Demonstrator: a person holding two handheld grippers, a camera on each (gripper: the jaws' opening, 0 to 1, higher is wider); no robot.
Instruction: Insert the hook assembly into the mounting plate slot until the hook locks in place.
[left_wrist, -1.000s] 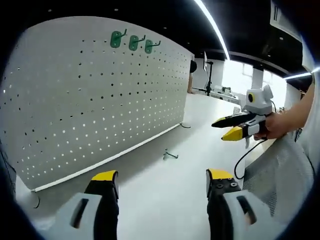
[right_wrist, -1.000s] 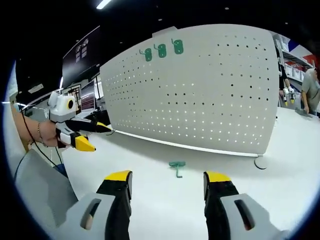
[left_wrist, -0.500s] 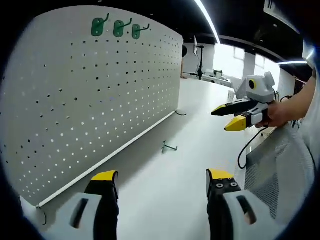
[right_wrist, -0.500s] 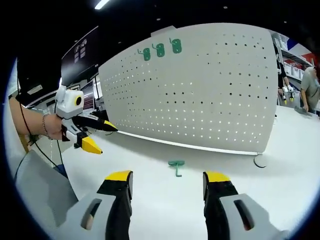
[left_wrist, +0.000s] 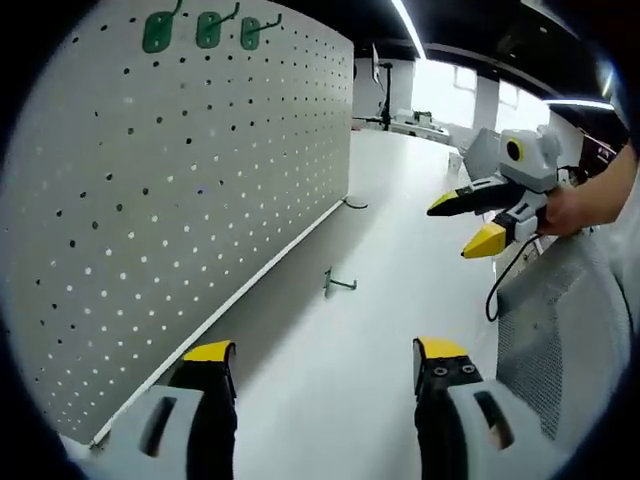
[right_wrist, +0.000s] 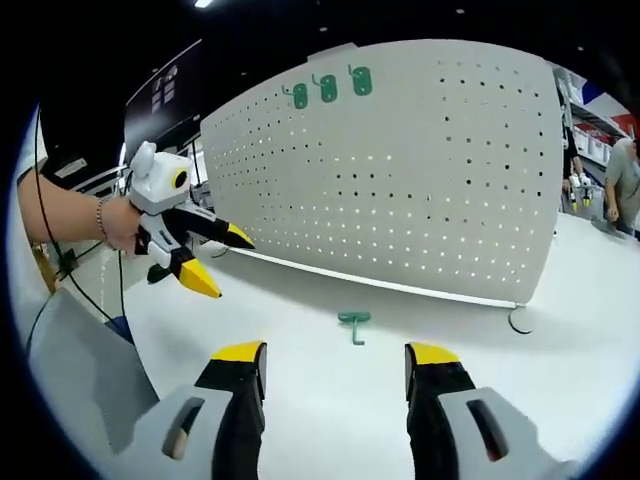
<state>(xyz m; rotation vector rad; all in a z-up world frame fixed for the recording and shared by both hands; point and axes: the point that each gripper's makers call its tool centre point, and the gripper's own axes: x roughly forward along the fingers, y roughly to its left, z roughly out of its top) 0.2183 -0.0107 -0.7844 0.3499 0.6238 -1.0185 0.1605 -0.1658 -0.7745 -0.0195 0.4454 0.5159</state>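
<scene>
Right gripper view, from left across: my left gripper (right_wrist: 210, 258) hangs in the air with its jaws parted and nothing between them, then the loose green hook (right_wrist: 354, 322) lies flat on the white table (right_wrist: 560, 400) just in front of the pegboard (right_wrist: 420, 170), straight ahead of my right gripper (right_wrist: 335, 358), which is released and empty too. Three hooks (right_wrist: 328, 88) already sit high on the board (a useful reference for height). I judge the step in hand is the pickup: I should lower the right gripper squarely over the hook's back plate, close on that, and keep the prong free for the holes.
</scene>
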